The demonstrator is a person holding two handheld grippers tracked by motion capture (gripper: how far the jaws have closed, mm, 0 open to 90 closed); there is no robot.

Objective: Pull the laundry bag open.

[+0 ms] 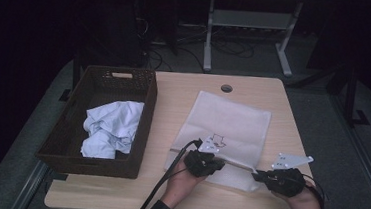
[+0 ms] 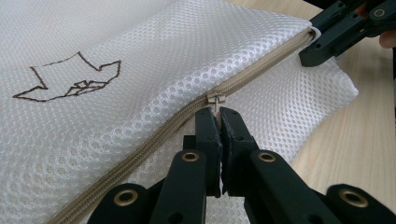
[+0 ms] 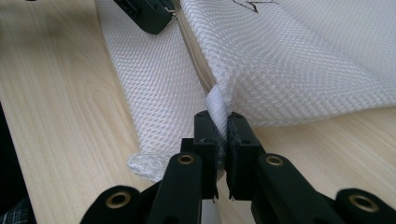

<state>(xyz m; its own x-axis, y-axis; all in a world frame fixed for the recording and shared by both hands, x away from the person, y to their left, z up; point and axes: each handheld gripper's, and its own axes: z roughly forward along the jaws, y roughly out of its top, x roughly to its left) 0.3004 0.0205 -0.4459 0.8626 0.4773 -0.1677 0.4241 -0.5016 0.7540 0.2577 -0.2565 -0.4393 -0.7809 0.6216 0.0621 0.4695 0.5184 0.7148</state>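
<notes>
A white mesh laundry bag (image 1: 227,125) lies flat on the table, with a brown line drawing (image 2: 70,77) on it and a beige zipper (image 2: 154,130) along its near edge. My left gripper (image 2: 219,114) is shut on the metal zipper pull (image 2: 216,99), partway along the zipper. In the high view that left gripper (image 1: 219,162) sits at the bag's near edge. My right gripper (image 3: 219,122) is shut on the white fabric tab (image 3: 215,105) at the zipper's end, at the bag's near right corner (image 1: 257,176).
A dark woven basket (image 1: 141,126) stands at the table's left and holds a crumpled pale blue cloth (image 1: 110,127). A round cable hole (image 1: 226,88) sits near the far edge. Bare wood lies to the right of the bag and along the front edge.
</notes>
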